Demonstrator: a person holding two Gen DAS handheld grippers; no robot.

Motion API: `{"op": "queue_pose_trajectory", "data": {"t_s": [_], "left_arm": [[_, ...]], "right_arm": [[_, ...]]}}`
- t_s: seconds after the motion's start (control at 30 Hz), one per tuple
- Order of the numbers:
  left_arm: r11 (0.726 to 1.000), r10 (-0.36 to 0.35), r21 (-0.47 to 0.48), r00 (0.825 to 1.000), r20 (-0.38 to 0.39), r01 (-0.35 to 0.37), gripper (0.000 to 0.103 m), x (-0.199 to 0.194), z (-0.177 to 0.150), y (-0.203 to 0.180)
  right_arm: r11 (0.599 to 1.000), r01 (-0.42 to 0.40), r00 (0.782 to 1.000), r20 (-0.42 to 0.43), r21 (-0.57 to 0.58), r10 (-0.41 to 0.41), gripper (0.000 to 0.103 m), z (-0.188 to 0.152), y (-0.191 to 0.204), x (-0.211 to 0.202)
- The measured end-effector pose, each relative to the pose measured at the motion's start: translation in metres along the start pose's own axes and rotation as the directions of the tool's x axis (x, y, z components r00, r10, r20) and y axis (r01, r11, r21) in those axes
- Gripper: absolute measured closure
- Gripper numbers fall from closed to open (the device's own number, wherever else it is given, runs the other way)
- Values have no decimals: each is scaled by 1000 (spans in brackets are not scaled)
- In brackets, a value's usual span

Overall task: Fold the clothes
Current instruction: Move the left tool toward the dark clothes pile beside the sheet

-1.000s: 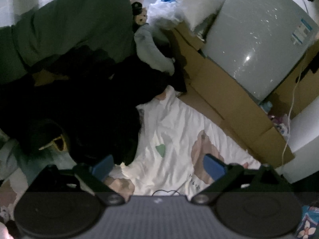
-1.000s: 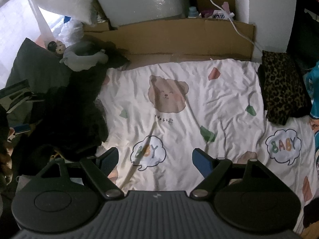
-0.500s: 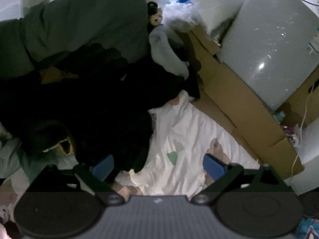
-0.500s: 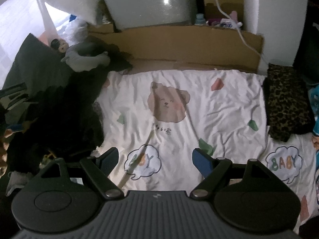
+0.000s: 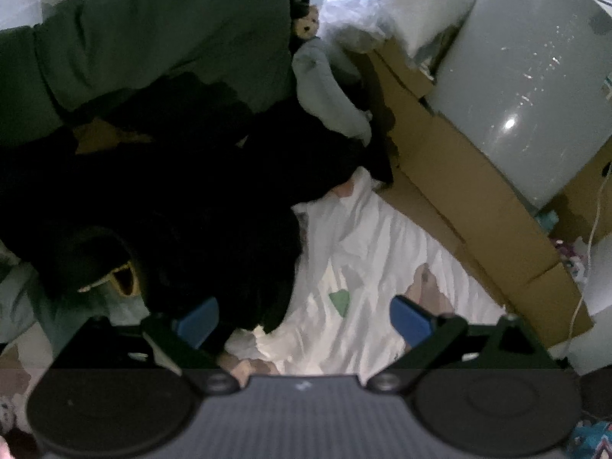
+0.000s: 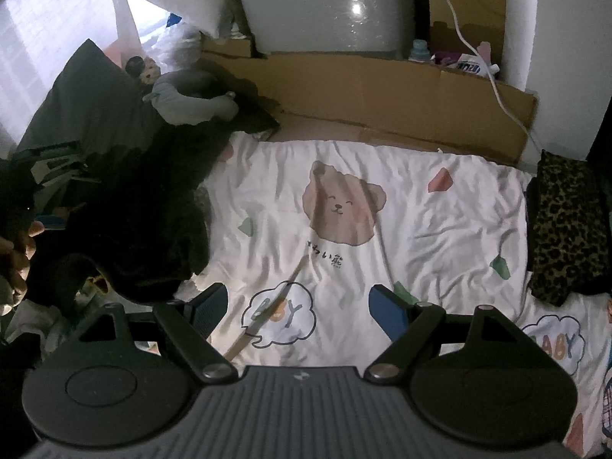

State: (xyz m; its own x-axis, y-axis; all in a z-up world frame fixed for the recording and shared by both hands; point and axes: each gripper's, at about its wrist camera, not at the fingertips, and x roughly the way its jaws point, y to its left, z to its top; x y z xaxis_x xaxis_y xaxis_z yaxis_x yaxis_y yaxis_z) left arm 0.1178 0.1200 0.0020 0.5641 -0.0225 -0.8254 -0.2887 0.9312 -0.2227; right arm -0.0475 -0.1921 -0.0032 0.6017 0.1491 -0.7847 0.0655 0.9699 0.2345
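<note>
A heap of black clothes (image 5: 183, 214) lies on the left of a white bear-print bedsheet (image 5: 375, 267). My left gripper (image 5: 302, 319) is open just over the heap's near edge, its left fingertip (image 5: 197, 319) above the dark fabric, nothing held. In the right wrist view the same black heap (image 6: 134, 229) sits left of the bedsheet (image 6: 382, 206). My right gripper (image 6: 296, 306) hangs open over the sheet, empty. A folded leopard-print garment (image 6: 566, 222) rests at the sheet's right edge.
A dark green pillow (image 5: 153, 34) and grey plush (image 5: 329, 88) lie behind the heap. Cardboard panels (image 6: 382, 91) and a silver fridge (image 6: 325, 4) line the far side. A white cable (image 6: 493, 76) hangs there. A person's hand (image 6: 17, 256) is at the far left.
My left gripper moved left and closer to the black heap, which now fills more of its view. The right gripper drew back slightly over the sheet. Both stayed open.
</note>
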Motion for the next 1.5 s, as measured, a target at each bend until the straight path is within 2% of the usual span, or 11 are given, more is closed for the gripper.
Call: {"op": "queue_pose_trajectory", "data": {"t_s": [0.27, 0.4, 0.57, 0.67, 0.77, 0.9, 1.0, 1.13, 1.33, 1.5], "left_arm": [[999, 39, -34, 999, 3, -39, 5, 25, 6, 16], [998, 55, 4, 998, 14, -55, 6, 36, 4, 15], [998, 59, 32, 997, 43, -61, 6, 43, 1, 15], [998, 44, 43, 997, 55, -47, 6, 48, -1, 21], [998, 35, 44, 997, 66, -38, 7, 59, -2, 36], [999, 26, 20, 993, 117, -29, 11, 73, -4, 64], [998, 60, -3, 989, 133, -60, 11, 86, -9, 80], [996, 72, -57, 993, 94, -67, 16, 108, -14, 97], [991, 54, -122, 997, 56, -46, 16, 140, -24, 115], [981, 90, -175, 996, 1, -89, 16, 169, -38, 136]], "right_arm": [[996, -58, 998, -13, -62, 57, 17, -1, 1, 11], [990, -119, 993, -34, -75, 117, 17, -6, -2, 24], [984, -154, 988, -31, -88, 152, 17, -12, -11, 40], [980, -186, 983, -2, -78, 186, 17, -16, -20, 47], [976, -196, 979, 33, -90, 199, 17, -20, -27, 56], [977, -175, 982, 48, -120, 181, 17, -31, -36, 66], [978, -175, 983, 35, -111, 180, 17, -39, -44, 74], [981, -175, 984, 19, -80, 178, 17, -47, -55, 86], [977, -199, 980, 12, -81, 200, 17, -54, -56, 96], [976, -185, 983, -19, -115, 184, 17, -61, -47, 107]]}}
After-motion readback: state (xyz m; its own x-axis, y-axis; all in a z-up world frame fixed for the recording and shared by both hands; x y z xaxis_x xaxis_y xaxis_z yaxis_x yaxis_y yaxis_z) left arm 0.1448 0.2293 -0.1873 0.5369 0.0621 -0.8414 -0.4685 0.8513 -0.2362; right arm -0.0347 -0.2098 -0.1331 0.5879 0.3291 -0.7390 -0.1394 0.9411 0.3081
